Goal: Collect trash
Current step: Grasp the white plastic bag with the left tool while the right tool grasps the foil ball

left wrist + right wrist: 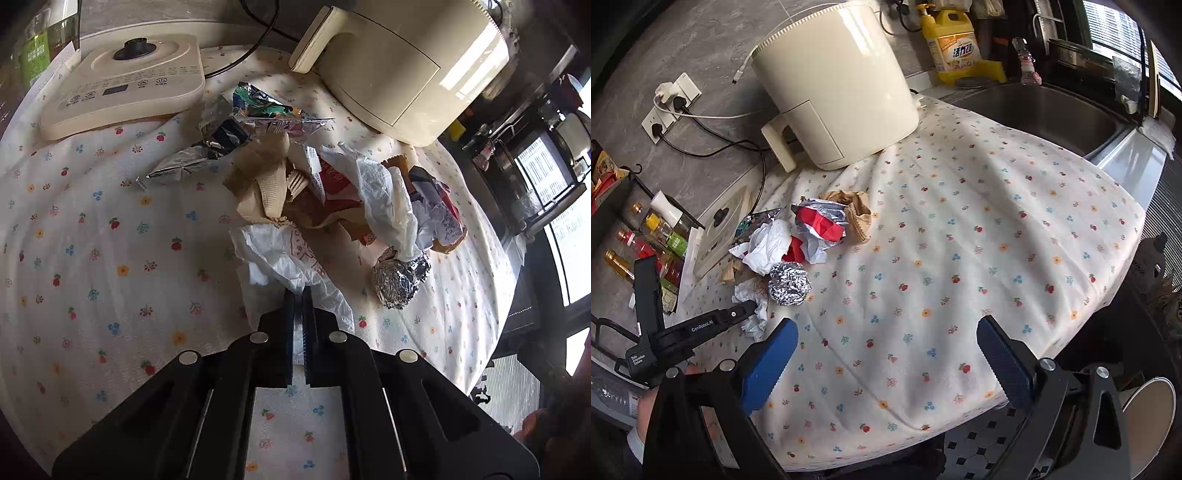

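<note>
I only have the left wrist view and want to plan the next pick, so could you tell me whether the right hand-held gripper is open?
Observer: Yes, the right hand-held gripper is open, with nothing between its blue pads, over bare tablecloth.
Operator: Thank you. Where is the foil ball relative to it?
Observer: The foil ball lies ahead and to its left, at the near edge of the trash pile.
Operator: And what is to the right of the air fryer?
Observer: A steel sink, with a yellow detergent bottle behind it.
</note>
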Demonstrator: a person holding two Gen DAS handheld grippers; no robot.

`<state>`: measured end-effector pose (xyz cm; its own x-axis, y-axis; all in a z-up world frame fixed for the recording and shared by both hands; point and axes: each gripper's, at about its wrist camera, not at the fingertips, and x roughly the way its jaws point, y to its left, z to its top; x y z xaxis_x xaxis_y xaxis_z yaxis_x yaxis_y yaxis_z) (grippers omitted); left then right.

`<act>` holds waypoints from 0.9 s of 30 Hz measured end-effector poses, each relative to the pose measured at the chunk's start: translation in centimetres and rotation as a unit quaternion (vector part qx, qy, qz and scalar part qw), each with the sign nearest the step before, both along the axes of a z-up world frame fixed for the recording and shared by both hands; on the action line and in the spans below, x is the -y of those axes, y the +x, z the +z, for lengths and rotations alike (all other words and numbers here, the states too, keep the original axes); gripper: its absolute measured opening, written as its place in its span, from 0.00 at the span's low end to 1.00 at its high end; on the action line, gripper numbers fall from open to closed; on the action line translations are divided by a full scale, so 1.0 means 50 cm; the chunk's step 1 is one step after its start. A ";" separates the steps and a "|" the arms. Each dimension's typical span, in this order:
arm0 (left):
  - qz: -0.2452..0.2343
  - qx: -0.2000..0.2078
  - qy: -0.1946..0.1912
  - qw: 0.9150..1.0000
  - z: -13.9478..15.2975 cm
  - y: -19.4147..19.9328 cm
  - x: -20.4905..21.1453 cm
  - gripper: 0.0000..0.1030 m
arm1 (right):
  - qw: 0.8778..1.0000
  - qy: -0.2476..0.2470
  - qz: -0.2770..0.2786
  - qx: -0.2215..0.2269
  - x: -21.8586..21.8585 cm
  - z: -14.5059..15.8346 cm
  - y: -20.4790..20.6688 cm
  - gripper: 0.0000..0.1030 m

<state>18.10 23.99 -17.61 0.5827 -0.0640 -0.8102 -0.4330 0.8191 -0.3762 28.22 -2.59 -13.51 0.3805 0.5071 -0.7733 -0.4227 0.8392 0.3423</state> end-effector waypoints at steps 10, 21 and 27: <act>0.019 0.047 0.008 0.999 0.056 -0.098 -0.027 0.03 | 0.995 -0.010 0.098 0.003 -0.156 -0.016 0.001 0.88; 0.072 0.078 0.023 0.994 0.107 -0.190 -0.063 0.03 | 0.988 -0.030 0.153 -0.012 -0.273 -0.053 0.021 0.36; 0.070 0.094 0.039 0.992 0.137 -0.192 -0.044 0.03 | 0.987 -0.022 0.160 -0.003 -0.245 -0.021 -0.003 0.32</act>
